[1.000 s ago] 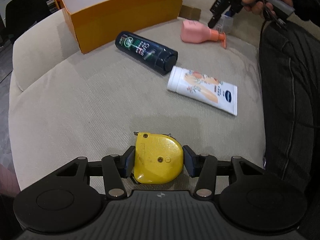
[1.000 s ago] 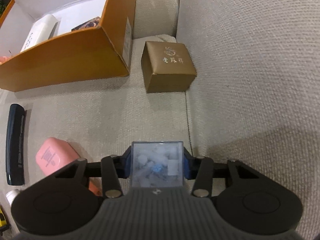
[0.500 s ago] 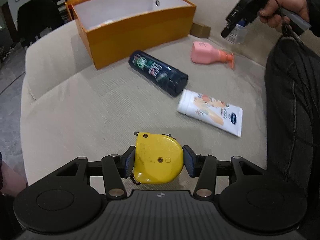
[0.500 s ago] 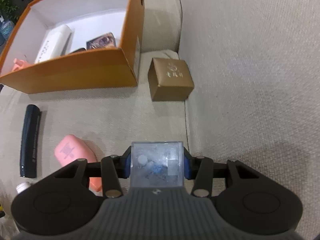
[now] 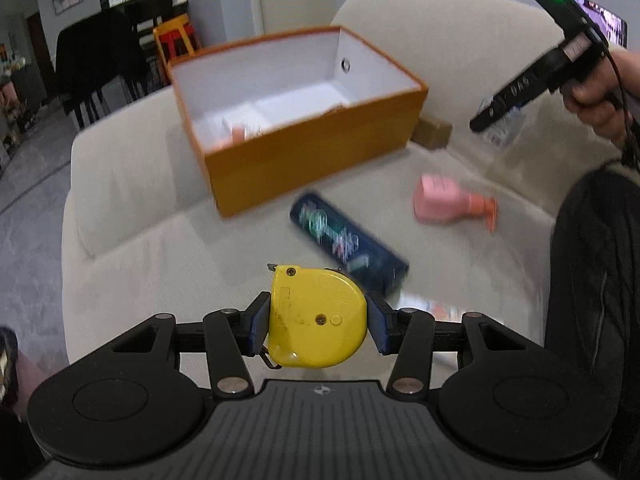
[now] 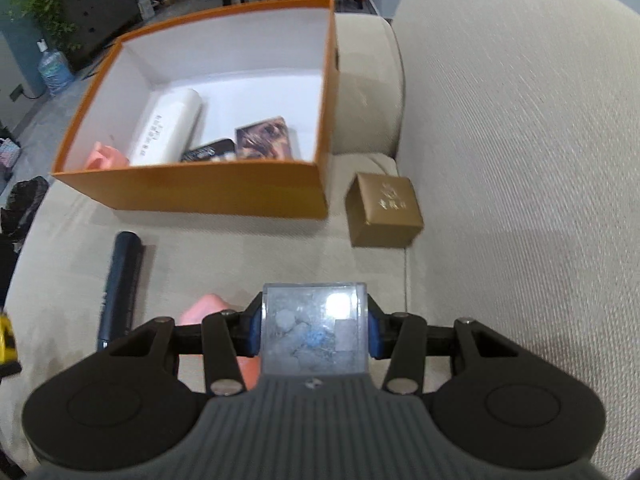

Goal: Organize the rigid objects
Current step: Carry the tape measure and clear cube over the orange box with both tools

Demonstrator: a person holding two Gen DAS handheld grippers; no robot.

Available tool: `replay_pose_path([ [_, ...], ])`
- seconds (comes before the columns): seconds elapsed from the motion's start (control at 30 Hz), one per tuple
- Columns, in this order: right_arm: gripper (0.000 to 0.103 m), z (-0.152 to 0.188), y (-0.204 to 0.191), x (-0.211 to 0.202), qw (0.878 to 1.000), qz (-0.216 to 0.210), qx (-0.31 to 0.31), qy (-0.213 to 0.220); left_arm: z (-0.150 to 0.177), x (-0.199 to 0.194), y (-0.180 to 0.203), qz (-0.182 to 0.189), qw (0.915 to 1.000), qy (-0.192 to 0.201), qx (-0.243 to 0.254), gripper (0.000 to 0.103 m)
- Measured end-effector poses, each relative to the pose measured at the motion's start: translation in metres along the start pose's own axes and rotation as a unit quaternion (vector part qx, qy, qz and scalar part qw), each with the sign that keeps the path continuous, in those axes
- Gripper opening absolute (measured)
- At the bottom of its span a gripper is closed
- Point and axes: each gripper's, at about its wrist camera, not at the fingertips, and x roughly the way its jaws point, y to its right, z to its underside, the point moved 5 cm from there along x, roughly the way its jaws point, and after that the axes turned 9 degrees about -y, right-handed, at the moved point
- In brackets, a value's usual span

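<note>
My left gripper (image 5: 318, 322) is shut on a yellow tape measure (image 5: 318, 316), held in the air above the beige sofa seat (image 5: 168, 264). My right gripper (image 6: 315, 330) is shut on a clear plastic box (image 6: 315, 330) with small pale bits inside. That gripper also shows at the upper right of the left wrist view, in a person's hand (image 5: 592, 96). Ahead of both stands an open orange box (image 6: 192, 188) with white walls; a white tube (image 6: 168, 128), a pink item (image 6: 106, 156) and two small packs lie in it.
On the seat lie a dark blue bottle (image 5: 348, 240), a pink bottle (image 5: 448, 200) with an orange cap, and a gold-brown cube box (image 6: 384, 210) beside the orange box. A dark-clothed leg (image 5: 592, 280) fills the right. The sofa back (image 6: 520, 140) rises to the right.
Both grippers have risen with their loads still clamped. The views have tipped up, so the orange box's inside now shows. The white lotion tube has slipped almost out of the left view.
</note>
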Motion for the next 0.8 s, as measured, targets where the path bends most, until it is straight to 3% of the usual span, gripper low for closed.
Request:
replay_pose_path([
  [0.4, 0.047, -0.029, -0.018, -0.022, 0.999, -0.016, -0.022, 0.033, -0.093, 0.009, 0.002, 0.003, 0.9981, 0.052, 0.034, 0.057],
  [0.8, 0.047, -0.08, -0.059, -0.015, 0.997, -0.035, -0.05, 0.054, -0.154, 0.027, -0.013, 0.007, 0.997, 0.072, 0.028, 0.057],
])
